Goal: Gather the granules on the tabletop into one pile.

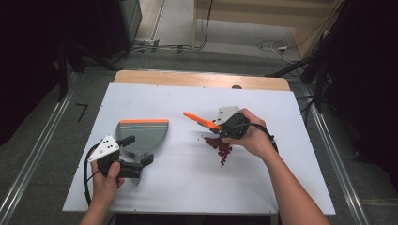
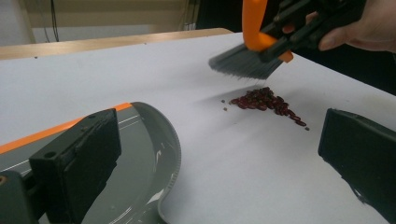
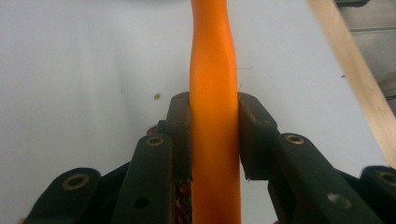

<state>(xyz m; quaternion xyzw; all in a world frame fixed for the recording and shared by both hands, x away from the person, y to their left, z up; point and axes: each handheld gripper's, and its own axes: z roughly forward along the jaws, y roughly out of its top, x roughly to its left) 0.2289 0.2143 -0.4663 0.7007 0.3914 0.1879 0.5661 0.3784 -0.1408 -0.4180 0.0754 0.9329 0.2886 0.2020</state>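
Worktop (image 1: 187, 187) white. Dustpan (image 1: 143, 133) flat on it, left of the beans, well apart. Left tongs (image 1: 133, 153) spread around the dustpan handle, not pinching. Right tongs (image 1: 219, 126) pinching the brush (image 2: 247, 60), bristles just above the beans (image 1: 219, 146). My read: grip the dustpan first, bring its lip near the beans, then short low strokes so none scatter.

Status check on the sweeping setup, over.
Right claw shut on brush handle. Left claw open over dustpan. Beans piled under bristles, apart from pan. Nothing between.
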